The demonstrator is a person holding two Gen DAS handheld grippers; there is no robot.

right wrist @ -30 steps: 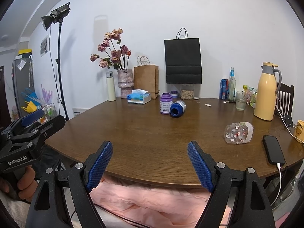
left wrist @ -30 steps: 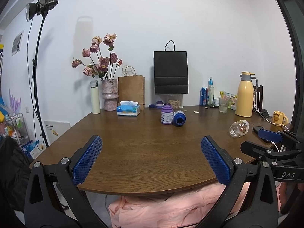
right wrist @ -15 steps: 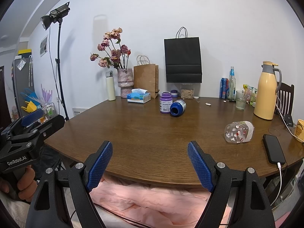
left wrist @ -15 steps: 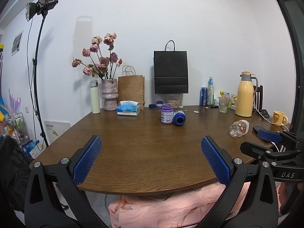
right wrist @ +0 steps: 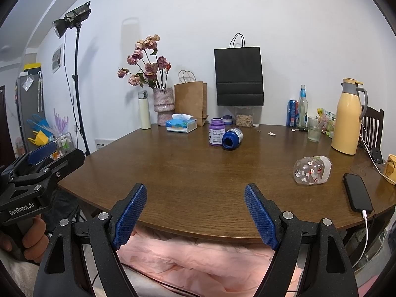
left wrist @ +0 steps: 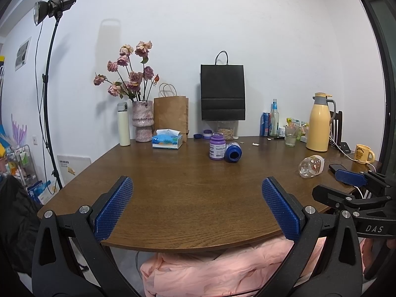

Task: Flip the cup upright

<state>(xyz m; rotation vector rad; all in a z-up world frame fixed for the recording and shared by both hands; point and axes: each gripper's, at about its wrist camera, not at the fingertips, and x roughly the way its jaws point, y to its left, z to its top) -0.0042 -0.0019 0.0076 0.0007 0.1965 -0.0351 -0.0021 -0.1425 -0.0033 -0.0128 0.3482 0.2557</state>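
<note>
A clear plastic cup (right wrist: 312, 170) with small red and white prints lies on its side at the right of the brown table (right wrist: 198, 173); the left wrist view shows the same cup (left wrist: 311, 166) far to the right. My right gripper (right wrist: 195, 195) is open over the table's near edge, well short and left of the cup, with nothing between its blue pads. My left gripper (left wrist: 198, 193) is open too, over the near edge, empty. Each gripper shows at the side of the other's view.
A black phone (right wrist: 358, 192) on a white cable lies just right of the cup. A purple jar (right wrist: 216, 131) and a tipped blue bottle (right wrist: 231, 139) sit mid-table. A yellow thermos (right wrist: 348, 116), glass (right wrist: 314, 129), yellow mug (left wrist: 363, 154), tissue box (right wrist: 181, 123), vase and paper bags line the back.
</note>
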